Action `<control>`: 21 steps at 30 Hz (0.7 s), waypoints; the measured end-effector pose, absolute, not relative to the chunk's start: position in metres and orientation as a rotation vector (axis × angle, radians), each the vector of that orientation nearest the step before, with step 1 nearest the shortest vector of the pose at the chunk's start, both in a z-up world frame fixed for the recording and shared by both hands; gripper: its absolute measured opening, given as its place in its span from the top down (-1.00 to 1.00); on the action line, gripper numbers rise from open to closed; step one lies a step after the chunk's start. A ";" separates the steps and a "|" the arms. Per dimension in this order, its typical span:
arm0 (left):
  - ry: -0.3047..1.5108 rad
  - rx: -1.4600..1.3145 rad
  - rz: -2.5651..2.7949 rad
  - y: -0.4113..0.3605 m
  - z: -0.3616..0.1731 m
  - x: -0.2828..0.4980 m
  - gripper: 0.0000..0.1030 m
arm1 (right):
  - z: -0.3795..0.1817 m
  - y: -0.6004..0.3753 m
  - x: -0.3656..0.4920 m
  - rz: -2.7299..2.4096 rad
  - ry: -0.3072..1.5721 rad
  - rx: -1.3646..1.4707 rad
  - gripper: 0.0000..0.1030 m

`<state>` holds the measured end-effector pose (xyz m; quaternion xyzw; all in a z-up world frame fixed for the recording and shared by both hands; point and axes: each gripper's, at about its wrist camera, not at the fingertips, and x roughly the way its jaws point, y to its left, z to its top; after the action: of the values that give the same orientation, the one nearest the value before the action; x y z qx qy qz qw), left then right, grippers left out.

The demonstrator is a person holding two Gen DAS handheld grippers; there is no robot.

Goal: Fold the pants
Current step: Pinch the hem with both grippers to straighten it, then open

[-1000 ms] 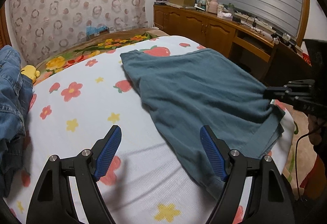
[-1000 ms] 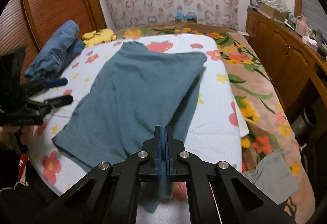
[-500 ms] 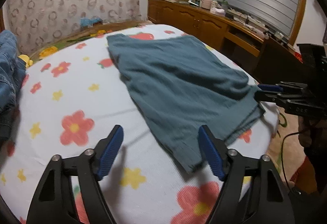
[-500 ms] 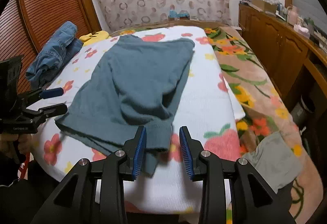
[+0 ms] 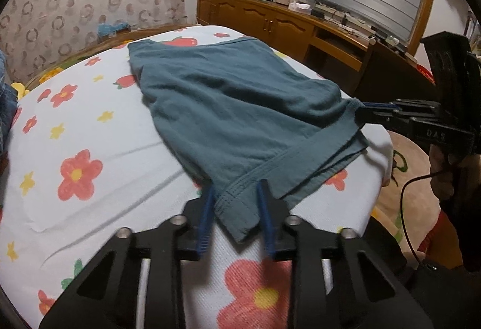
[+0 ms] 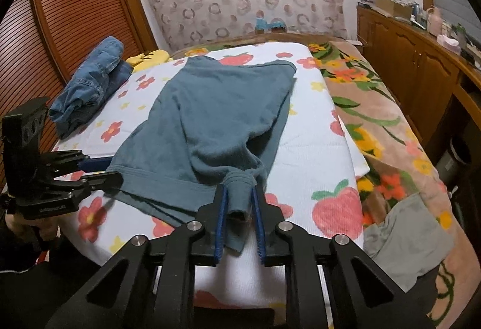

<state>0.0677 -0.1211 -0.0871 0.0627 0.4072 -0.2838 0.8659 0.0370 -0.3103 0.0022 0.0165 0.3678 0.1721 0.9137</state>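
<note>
Teal pants (image 5: 228, 106) lie on the flowered white sheet (image 5: 90, 148), folded lengthwise, with the hem end towards me. My left gripper (image 5: 236, 193) has its jaws partly closed around the near hem corner, a gap still showing on each side. My right gripper (image 6: 239, 202) likewise straddles the other hem corner of the pants (image 6: 216, 118), jaws narrowed but not pressed shut. Each gripper shows in the other's view: the right one (image 5: 360, 112) at the hem's right corner, the left one (image 6: 105, 172) at its left corner.
Folded blue jeans (image 6: 90, 88) and a yellow item (image 6: 150, 57) lie at the far left of the bed. A floral blanket (image 6: 375, 118) covers the bed's right side, with a grey cloth (image 6: 402, 236) on it. Wooden cabinets (image 5: 285, 25) stand beyond the bed.
Both grippers have moved forward onto the hem corners and narrowed their jaws around the cloth. The right gripper was shut a second ago, opened, and now straddles a bunched corner.
</note>
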 end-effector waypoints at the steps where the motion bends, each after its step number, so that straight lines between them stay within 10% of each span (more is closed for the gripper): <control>1: 0.842 0.141 -0.591 -0.121 -0.085 0.067 0.59 | 0.003 -0.311 0.036 0.356 0.755 0.034 0.75; 21: 0.856 0.075 -0.566 -0.098 -0.080 0.067 0.56 | -0.008 -0.298 0.016 0.377 0.810 0.022 0.77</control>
<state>0.0667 -0.0975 -0.0801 0.0359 0.4093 -0.2709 0.8705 0.0162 -0.2978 -0.0078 0.0107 0.3918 0.1824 0.9017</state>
